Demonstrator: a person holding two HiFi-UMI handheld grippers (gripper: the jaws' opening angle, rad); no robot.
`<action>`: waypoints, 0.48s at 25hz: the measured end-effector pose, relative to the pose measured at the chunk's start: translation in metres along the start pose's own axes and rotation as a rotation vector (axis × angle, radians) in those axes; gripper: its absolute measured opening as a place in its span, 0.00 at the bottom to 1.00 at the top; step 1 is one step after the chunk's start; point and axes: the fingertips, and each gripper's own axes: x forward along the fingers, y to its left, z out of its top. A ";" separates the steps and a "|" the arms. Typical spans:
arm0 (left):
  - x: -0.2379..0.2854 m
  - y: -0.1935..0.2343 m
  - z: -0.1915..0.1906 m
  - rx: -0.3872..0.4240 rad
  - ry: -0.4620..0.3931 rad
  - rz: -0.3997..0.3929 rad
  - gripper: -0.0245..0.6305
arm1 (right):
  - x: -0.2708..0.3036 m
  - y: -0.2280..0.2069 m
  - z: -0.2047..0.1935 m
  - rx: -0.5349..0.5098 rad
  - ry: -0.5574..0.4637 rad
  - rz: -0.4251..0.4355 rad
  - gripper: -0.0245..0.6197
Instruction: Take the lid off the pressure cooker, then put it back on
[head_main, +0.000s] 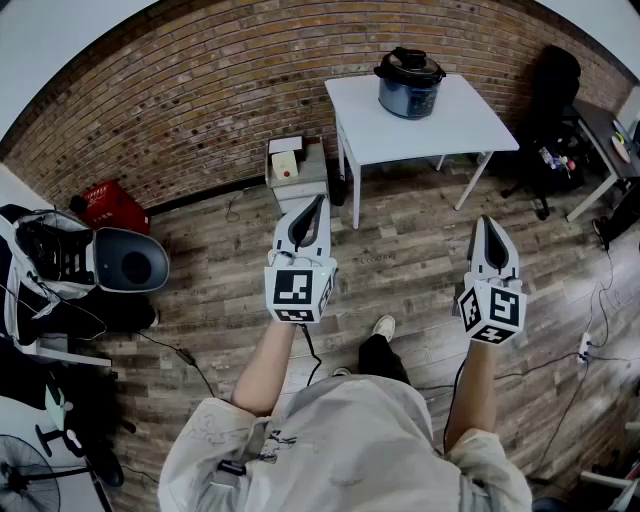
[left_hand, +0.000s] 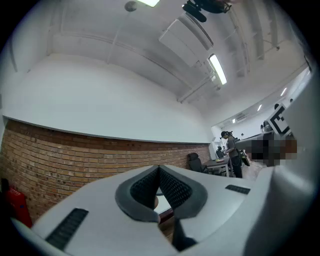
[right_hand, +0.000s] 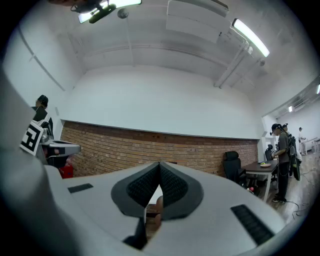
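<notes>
The pressure cooker (head_main: 410, 88), dark blue with a black lid (head_main: 409, 66) on top, stands on a small white table (head_main: 460, 125) by the brick wall, far ahead. My left gripper (head_main: 318, 199) is held out level over the wooden floor, well short of the table, jaws shut and empty. My right gripper (head_main: 486, 220) hangs to the right of it, also shut with nothing in it. In the left gripper view the gripper (left_hand: 159, 168) has its black pads meeting at the tip; the right gripper view shows its gripper (right_hand: 159, 164) the same way. The cooker is hidden in both gripper views.
A grey cabinet with a white box on it (head_main: 297, 168) stands left of the table. A round grey appliance (head_main: 130, 260) and a red case (head_main: 108, 207) lie at the left. An office chair (head_main: 552, 100) and a desk (head_main: 610, 135) are at the right. A person (right_hand: 282, 160) stands by a desk.
</notes>
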 end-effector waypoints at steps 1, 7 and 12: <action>0.003 -0.003 0.000 -0.001 0.001 -0.001 0.06 | 0.001 -0.004 0.000 -0.001 0.000 -0.002 0.06; 0.016 -0.019 -0.003 0.008 0.003 -0.012 0.06 | 0.002 -0.021 -0.005 -0.003 0.004 -0.012 0.06; 0.025 -0.024 -0.009 0.015 0.004 -0.016 0.06 | 0.008 -0.030 -0.010 0.048 -0.019 -0.024 0.06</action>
